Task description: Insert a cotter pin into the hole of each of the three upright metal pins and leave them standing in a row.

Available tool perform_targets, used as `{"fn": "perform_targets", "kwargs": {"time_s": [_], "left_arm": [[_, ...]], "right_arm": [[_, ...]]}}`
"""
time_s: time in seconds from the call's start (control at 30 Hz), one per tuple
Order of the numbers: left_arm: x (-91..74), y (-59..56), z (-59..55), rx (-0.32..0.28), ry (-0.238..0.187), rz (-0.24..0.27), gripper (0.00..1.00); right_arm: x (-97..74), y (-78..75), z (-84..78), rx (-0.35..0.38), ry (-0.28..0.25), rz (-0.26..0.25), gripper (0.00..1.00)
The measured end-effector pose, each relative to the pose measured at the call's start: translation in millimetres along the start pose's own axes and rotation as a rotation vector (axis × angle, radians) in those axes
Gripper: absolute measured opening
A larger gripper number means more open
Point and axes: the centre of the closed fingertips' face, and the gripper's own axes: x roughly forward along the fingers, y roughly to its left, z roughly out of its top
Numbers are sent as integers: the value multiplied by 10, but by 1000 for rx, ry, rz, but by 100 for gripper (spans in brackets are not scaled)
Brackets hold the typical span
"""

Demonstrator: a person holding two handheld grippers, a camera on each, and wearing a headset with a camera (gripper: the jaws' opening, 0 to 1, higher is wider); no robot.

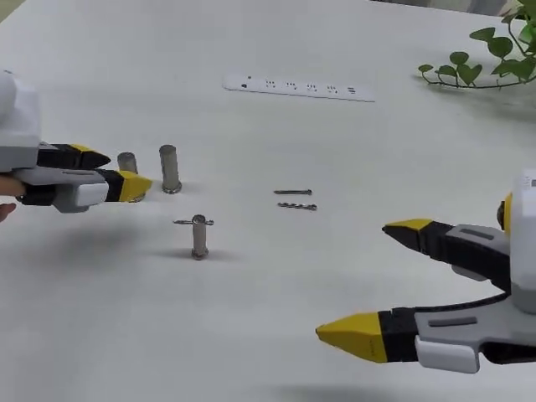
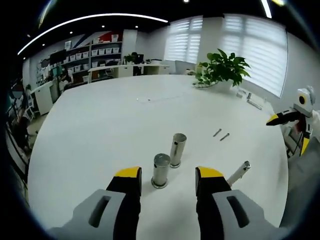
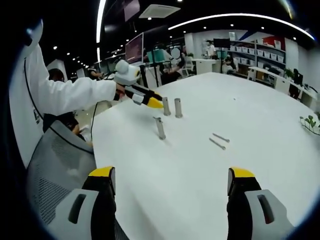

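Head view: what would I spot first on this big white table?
The yellow-tipped jaws grab the eye: the left hand-held gripper at the left edge, open beside two upright metal pins, and the right hand-held gripper wide open at the lower right. Nearer the middle, a third metal pin stands with a cotter pin through it, and two loose cotter pins lie to its right.
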Motion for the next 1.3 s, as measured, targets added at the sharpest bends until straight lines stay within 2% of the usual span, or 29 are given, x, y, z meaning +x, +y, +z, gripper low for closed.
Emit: {"fn": "perform_targets", "kwargs": {"time_s": [0.17, 0.23, 0.33, 0.43, 0.53, 0.6, 0.73, 0.8, 0.87, 0.9, 0.97, 1.0, 1.1, 1.3], "left_arm": [[58, 6, -27, 47, 16, 13, 33], [85, -17, -5, 1, -4, -8, 32], [108, 1, -7, 26, 6, 0, 28], [124, 0, -4, 11, 0, -4, 23], [144, 13, -37, 44, 16, 6, 17], [151, 13, -54, 23, 19, 3, 17], [156, 48, -39, 34, 10, 19, 11], [164, 44, -30, 43, 7, 16, 11], [169, 31, -26, 82, 11, 14, 10], [168, 29, -25, 76, 9, 13, 10], [164, -10, -28, 70, 3, -32, 11], [156, -8, -31, 47, 1, -28, 11], [173, -71, -19, 111, 5, -26, 10], [133, -75, -32, 113, 20, -11, 9]], "right_arm": [[-36, -32, -25, 10, 2, -16, 91], [-45, -39, -37, 13, 9, -18, 91], [-49, -45, -36, 12, 10, -19, 90], [-51, -44, -12, 19, -2, -19, 90], [-48, -50, -10, 16, 0, -21, 90], [-49, -50, -11, 14, 3, -21, 89], [-58, -53, -2, 9, 1, -20, 89], [-63, -59, -6, 11, 0, -21, 89], [-66, -58, -16, 11, 2, -20, 88], [-67, -56, -23, 12, 4, -20, 88], [-67, -60, -34, 10, 7, -22, 88], [-68, -60, -36, 10, 8, -22, 88], [-72, -72, -29, 1, 6, -29, 88], [-80, -81, -11, -5, 2, -30, 88]]}}
